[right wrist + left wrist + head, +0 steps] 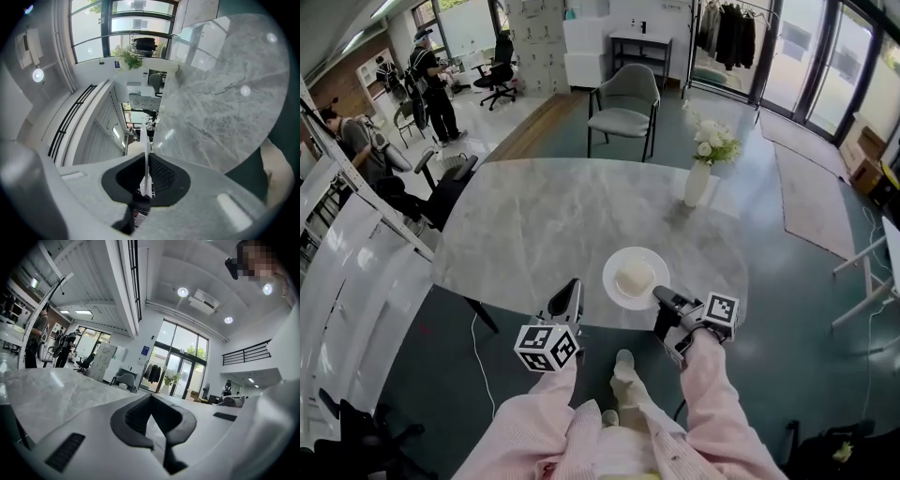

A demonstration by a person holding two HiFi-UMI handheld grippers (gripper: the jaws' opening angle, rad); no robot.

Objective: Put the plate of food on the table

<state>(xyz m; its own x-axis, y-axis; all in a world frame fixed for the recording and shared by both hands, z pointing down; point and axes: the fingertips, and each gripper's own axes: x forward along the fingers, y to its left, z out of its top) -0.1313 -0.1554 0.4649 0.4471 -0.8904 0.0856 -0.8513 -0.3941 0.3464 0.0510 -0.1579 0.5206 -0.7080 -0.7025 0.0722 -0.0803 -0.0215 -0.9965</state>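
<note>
Right gripper (660, 297) on plate (617, 262) rim

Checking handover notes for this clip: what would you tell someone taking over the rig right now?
Right gripper: tongs shut on the rim of the round white plate, which carries a pale lump of food.
Left gripper: tongs together, empty, at the near edge of the grey marble table, apart from the plate.
The plate is over the table's near edge; whether it rests there is unclear.
Left to do: set it down if needed, release, withdraw.
</note>
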